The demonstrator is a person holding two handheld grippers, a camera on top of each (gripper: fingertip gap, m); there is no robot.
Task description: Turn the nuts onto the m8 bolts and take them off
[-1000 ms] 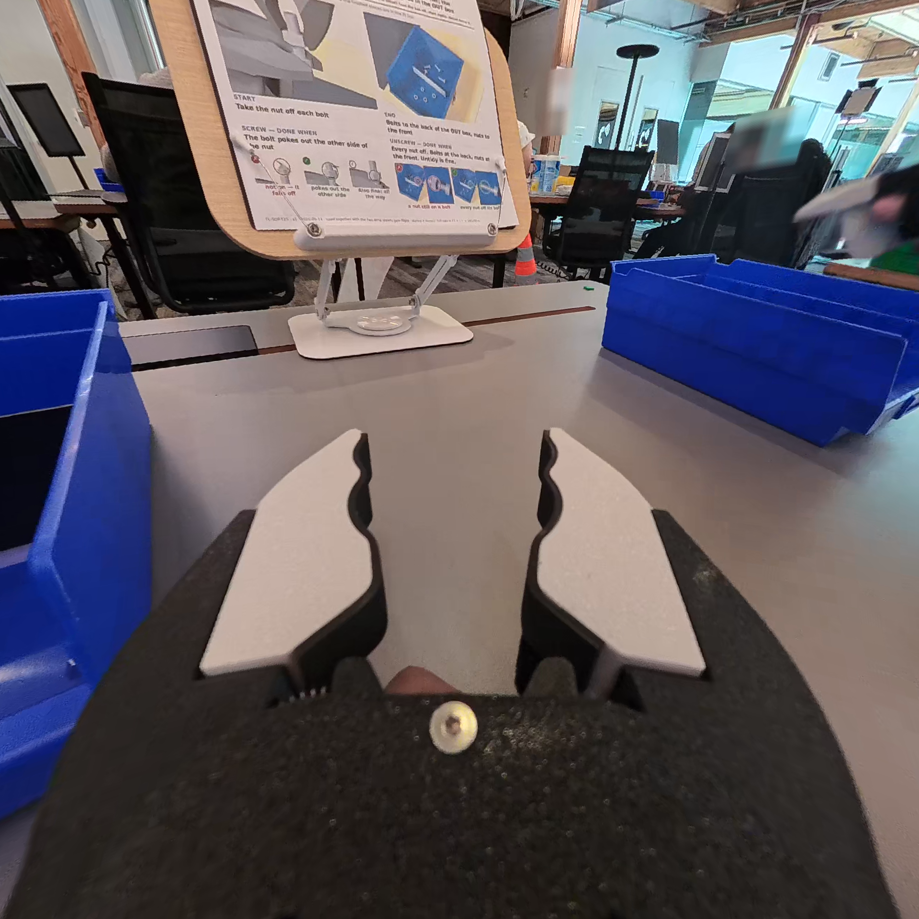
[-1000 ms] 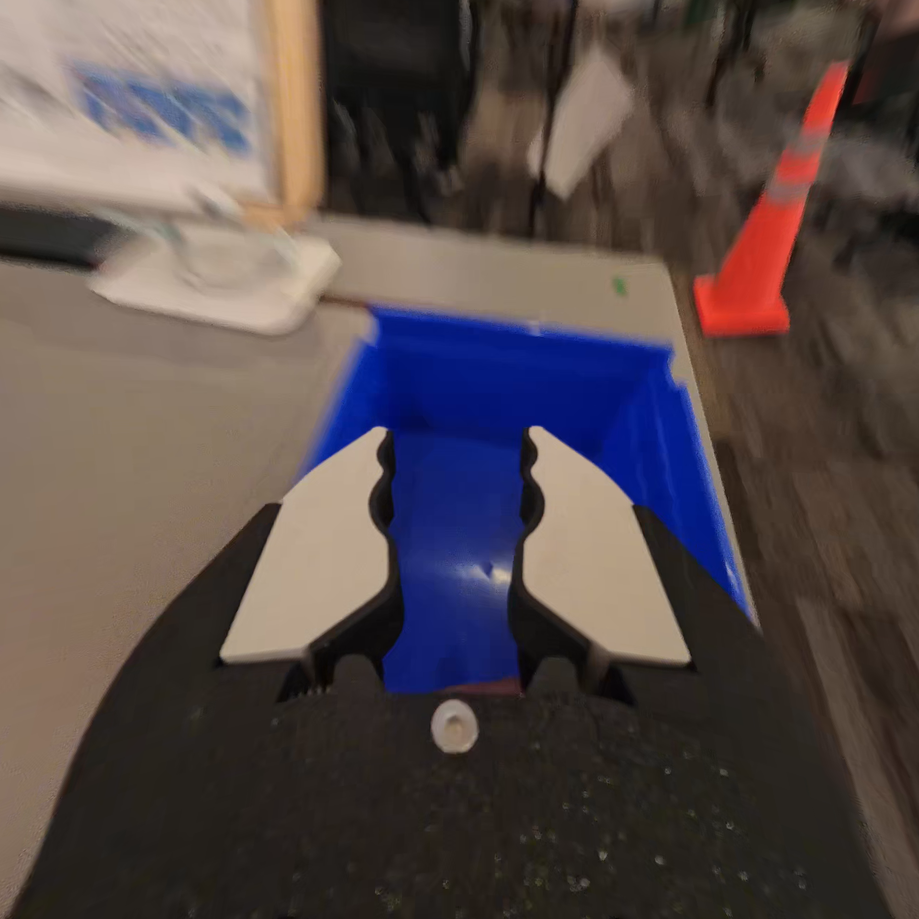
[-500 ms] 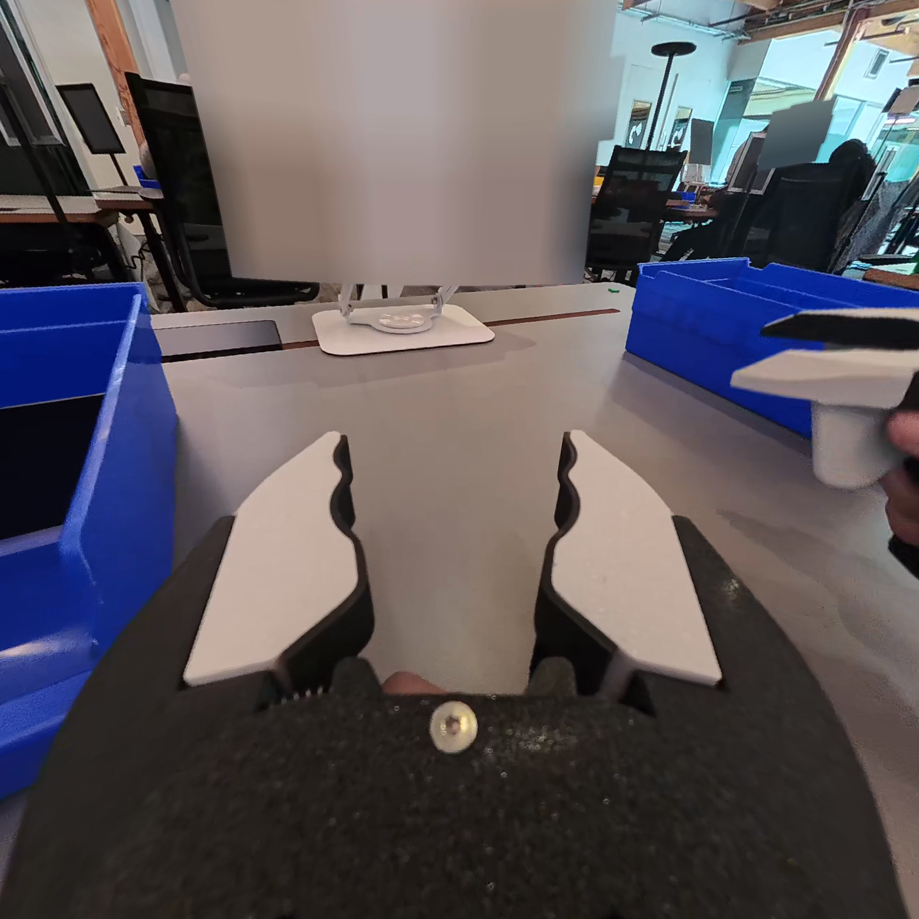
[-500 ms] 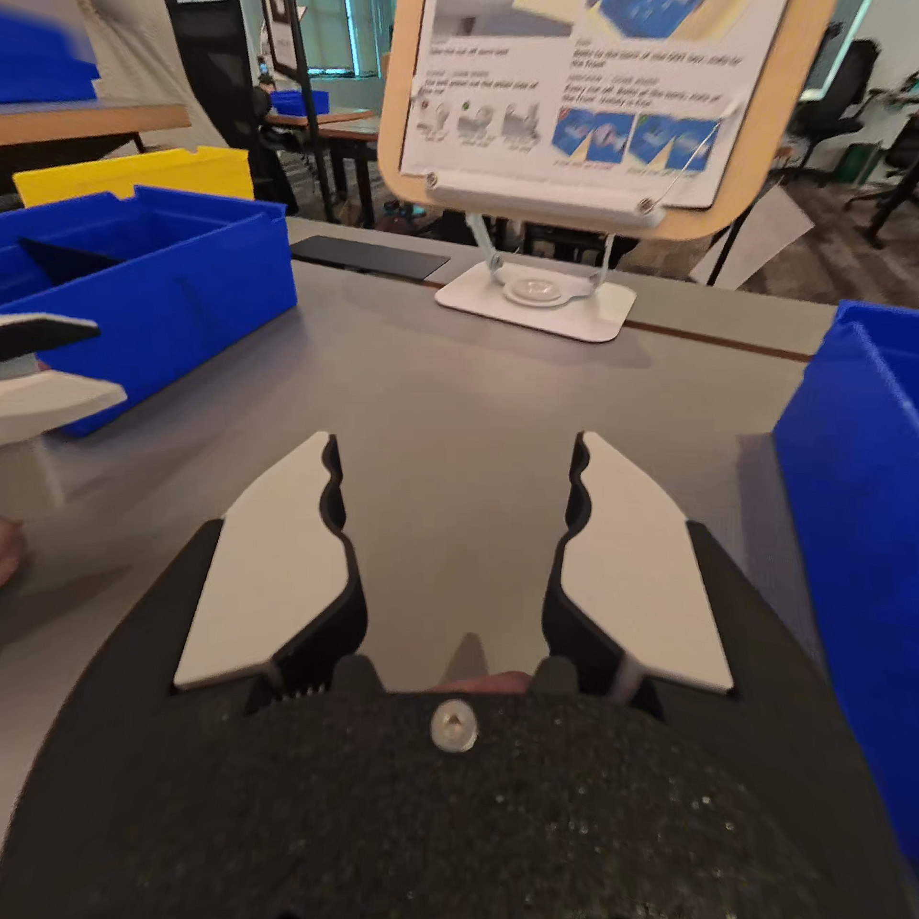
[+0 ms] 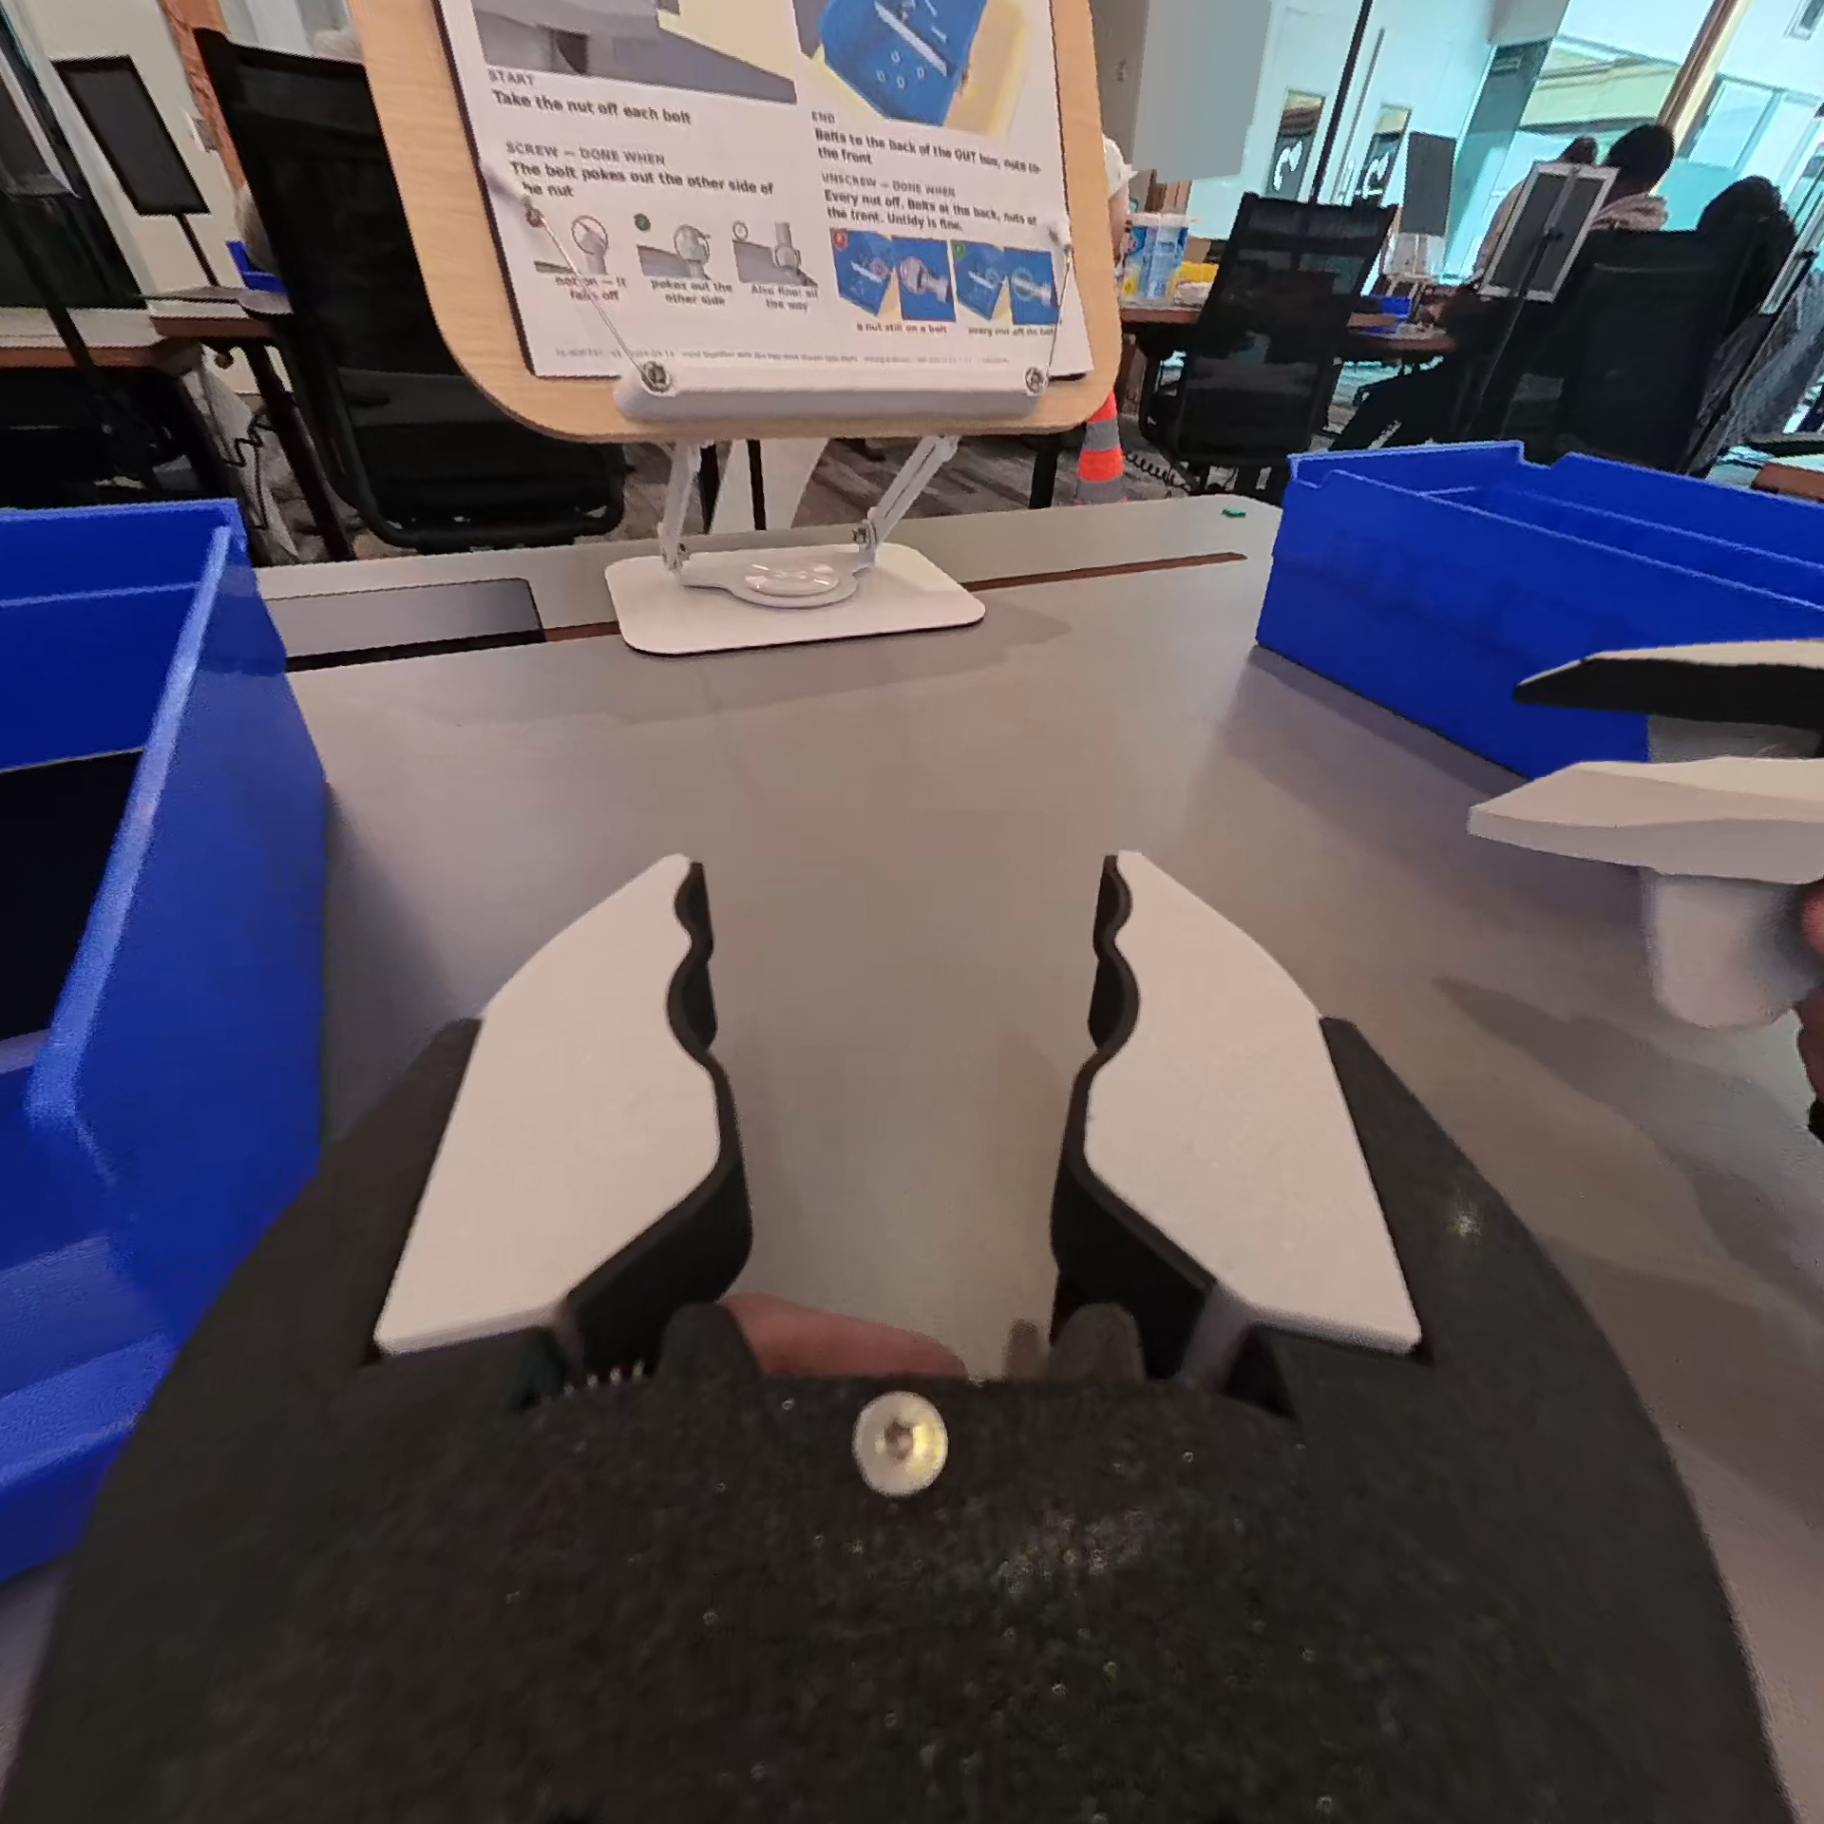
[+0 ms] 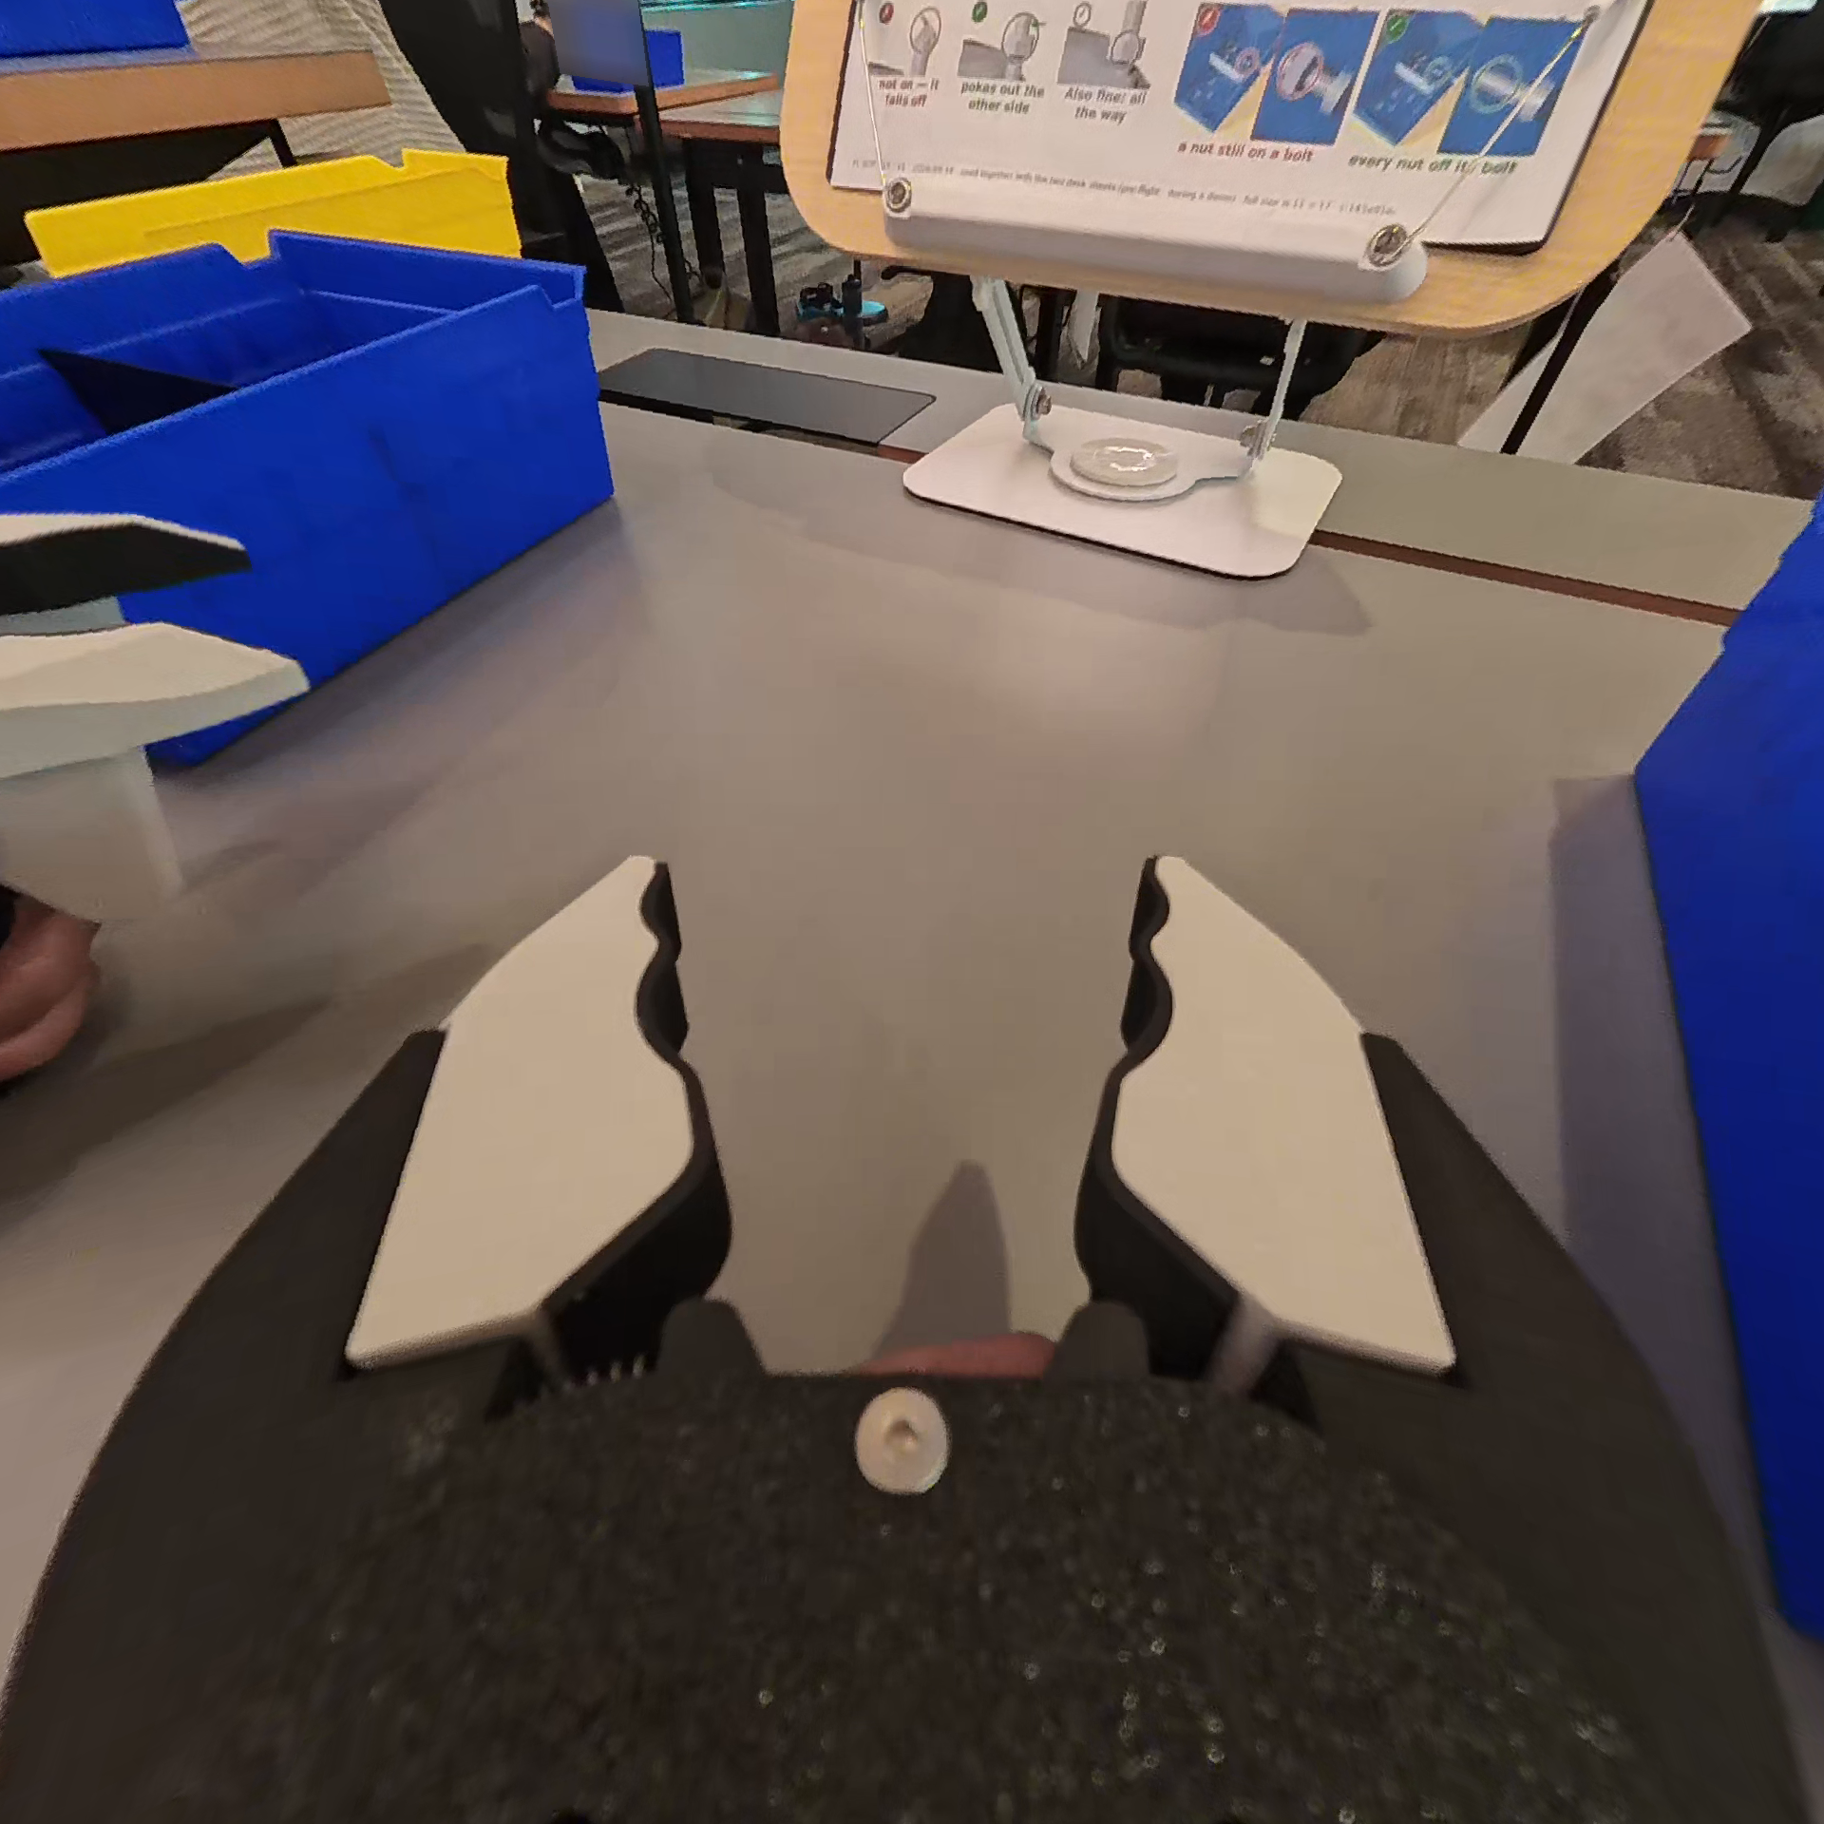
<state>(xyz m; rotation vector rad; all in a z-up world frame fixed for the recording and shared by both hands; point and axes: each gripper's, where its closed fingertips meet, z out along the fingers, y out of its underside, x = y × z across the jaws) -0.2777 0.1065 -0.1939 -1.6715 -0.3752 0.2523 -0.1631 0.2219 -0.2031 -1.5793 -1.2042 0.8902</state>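
Note:
My left gripper [image 5: 903,874] is open and empty, held just above the grey table [image 5: 888,770]. My right gripper [image 6: 903,874] is open and empty too, over the same table. Each shows at the edge of the other's view: the right gripper [image 5: 1668,750] at the right of the left wrist view, the left gripper [image 6: 128,632] at the left of the right wrist view. A blue bin [image 5: 168,938] stands at the left and another blue bin [image 5: 1540,602] at the right. No nuts or bolts are visible; the bins' insides are hidden.
A wooden board with an instruction sheet [image 5: 760,197] stands on a white base [image 5: 790,592] at the table's far edge. A yellow bin [image 6: 276,217] sits behind the left blue bin [image 6: 326,444]. Chairs, desks and an orange cone [image 5: 1101,454] lie beyond.
The right gripper swung from over the right blue bin to face the table's middle and opened wider. The left gripper opened wider and lifted slightly.

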